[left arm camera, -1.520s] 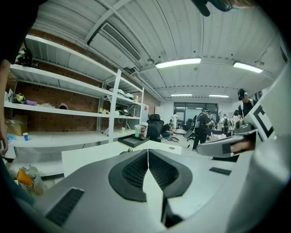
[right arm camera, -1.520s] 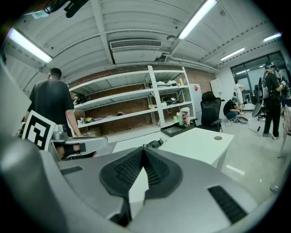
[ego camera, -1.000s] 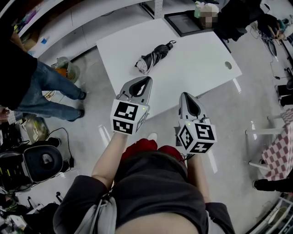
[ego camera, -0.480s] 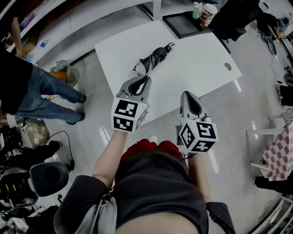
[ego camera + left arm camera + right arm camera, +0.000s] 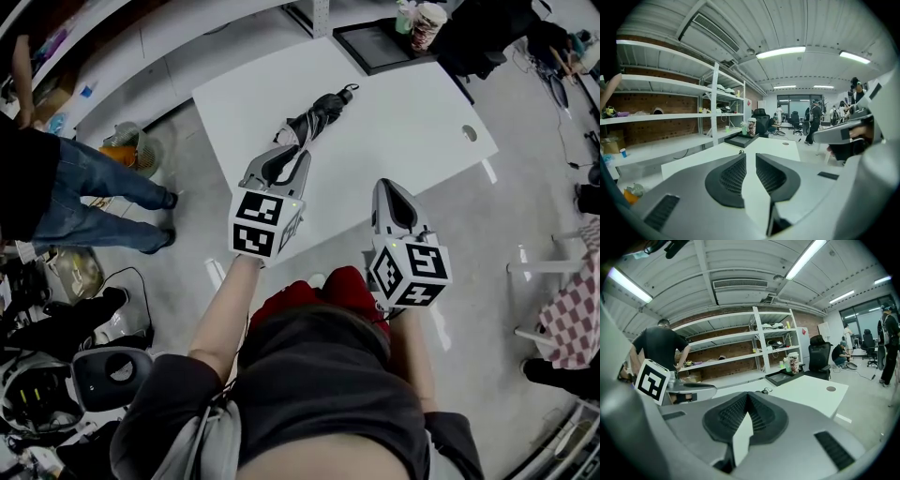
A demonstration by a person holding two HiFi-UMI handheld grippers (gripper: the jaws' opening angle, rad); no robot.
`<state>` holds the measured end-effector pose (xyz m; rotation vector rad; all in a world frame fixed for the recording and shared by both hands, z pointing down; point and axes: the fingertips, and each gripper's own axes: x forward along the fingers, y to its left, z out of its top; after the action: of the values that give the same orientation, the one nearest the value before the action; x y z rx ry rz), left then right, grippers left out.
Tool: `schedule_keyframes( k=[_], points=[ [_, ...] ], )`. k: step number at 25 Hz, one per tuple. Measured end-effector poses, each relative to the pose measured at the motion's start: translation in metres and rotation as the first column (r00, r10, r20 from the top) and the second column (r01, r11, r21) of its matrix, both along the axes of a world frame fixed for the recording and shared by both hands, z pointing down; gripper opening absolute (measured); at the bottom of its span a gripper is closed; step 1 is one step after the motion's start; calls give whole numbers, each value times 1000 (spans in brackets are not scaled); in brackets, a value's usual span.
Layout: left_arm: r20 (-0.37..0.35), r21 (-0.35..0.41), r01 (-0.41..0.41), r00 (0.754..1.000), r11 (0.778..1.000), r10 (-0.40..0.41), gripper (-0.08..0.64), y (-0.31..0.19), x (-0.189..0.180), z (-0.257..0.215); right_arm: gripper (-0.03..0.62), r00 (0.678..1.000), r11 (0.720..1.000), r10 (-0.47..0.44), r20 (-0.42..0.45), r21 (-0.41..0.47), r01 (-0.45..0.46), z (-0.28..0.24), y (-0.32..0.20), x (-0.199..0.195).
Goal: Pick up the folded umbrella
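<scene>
The folded black umbrella [image 5: 317,111] lies slantwise on the white table [image 5: 403,112], its strap end pointing away from me. My left gripper [image 5: 284,156] hovers just short of the umbrella's near end. In the left gripper view its jaws have just been opening to a narrow gap with nothing between them [image 5: 750,158], and the umbrella's tip [image 5: 740,152] peeks over them. My right gripper [image 5: 387,187] hangs off the table's near edge, to the right of the left one. Its pads meet at the tips [image 5: 747,397], empty. The umbrella's end [image 5: 764,391] shows beyond them.
A black tray [image 5: 373,45] and paper cups [image 5: 424,19] stand at the table's far edge. A cable hole [image 5: 469,133] is at the table's right. A person in jeans [image 5: 80,183] stands left of the table. An office chair [image 5: 108,375] is at lower left. Shelves [image 5: 670,117] line the wall.
My left gripper has moved forward, up to the umbrella's near end, and its jaws have parted a little. The right gripper has edged forward. The person at left and the chair have shifted.
</scene>
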<state>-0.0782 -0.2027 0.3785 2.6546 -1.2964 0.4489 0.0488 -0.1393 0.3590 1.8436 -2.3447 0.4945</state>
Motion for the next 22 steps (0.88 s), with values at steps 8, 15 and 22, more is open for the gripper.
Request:
schedule_keyframes(
  k=[8, 15, 22],
  points=[
    [47, -35, -5, 999, 999, 7, 128, -22, 6, 12, 18, 1000, 1000, -20, -3, -9, 20, 3, -13, 4],
    [99, -71, -21, 995, 997, 28, 185, -51, 12, 23, 18, 1000, 999, -30, 1, -30, 30, 10, -38, 11],
    [152, -118, -5, 988, 993, 23, 229, -71, 25, 40, 18, 998, 997, -56, 15, -59, 57, 21, -60, 23]
  ],
)
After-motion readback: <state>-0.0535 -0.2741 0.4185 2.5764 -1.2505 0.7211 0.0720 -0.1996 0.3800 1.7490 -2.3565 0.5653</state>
